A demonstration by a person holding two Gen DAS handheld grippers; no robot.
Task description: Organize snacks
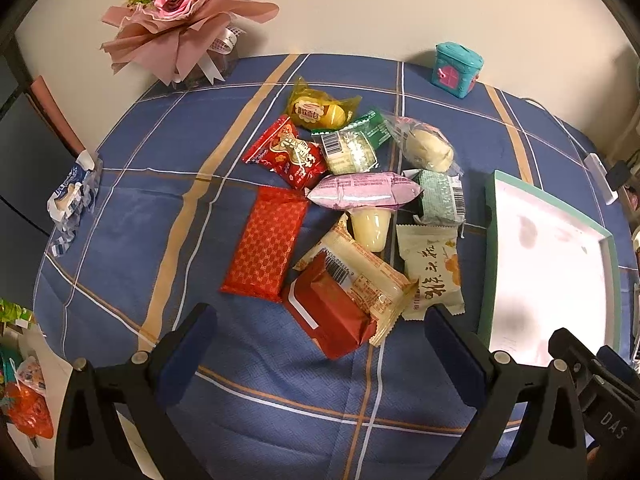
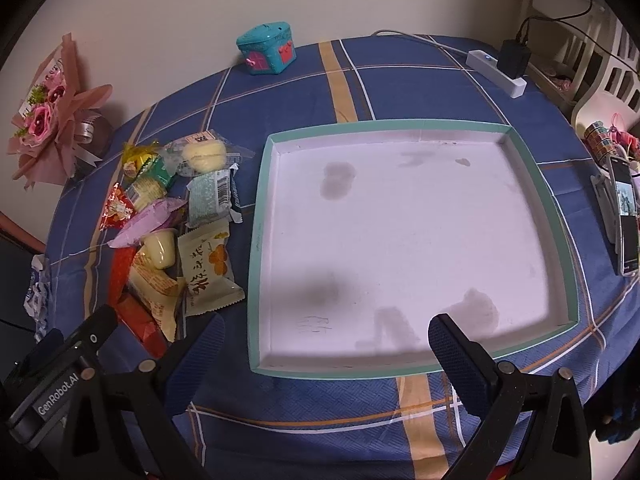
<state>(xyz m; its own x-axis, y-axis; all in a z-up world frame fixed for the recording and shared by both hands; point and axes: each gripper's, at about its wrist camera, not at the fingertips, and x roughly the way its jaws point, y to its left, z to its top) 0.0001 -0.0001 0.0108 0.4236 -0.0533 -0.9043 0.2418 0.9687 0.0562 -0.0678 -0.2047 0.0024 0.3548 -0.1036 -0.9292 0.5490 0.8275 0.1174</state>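
- My left gripper [image 1: 320, 328] hangs above the near edge of the table, its two blue-padded fingers spread wide and holding nothing.
- My right gripper [image 2: 326, 340] hovers over the near rim of the box tray [image 2: 532, 168], fingers likewise spread and empty.
- I judge the step in hand to be a first pick from the snack pile. The dark red packet [image 1: 328, 316], nearest my left gripper, looks the best start: it lies on top and at the pile's near edge.
- To do it well I would come down across its narrow width, close gently so the wrapper does not crush, and lift straight up so the cream barcoded packet [image 1: 360, 276] touching it does not drag along.
- The snacks sit heaped near the middle of the blue plaid tablecloth [image 1: 160, 208], just left of the tray.
- Further in are a white packet with an orange flower [image 1: 434, 276], a pale jelly cup [image 1: 370, 228] and a red patterned packet [image 1: 266, 244].
- Beyond lie a pink packet [image 1: 364, 192] and a yellow bread wrapper [image 1: 320, 110].
- The tray is teal-rimmed, white inside, stained and holds no snacks.
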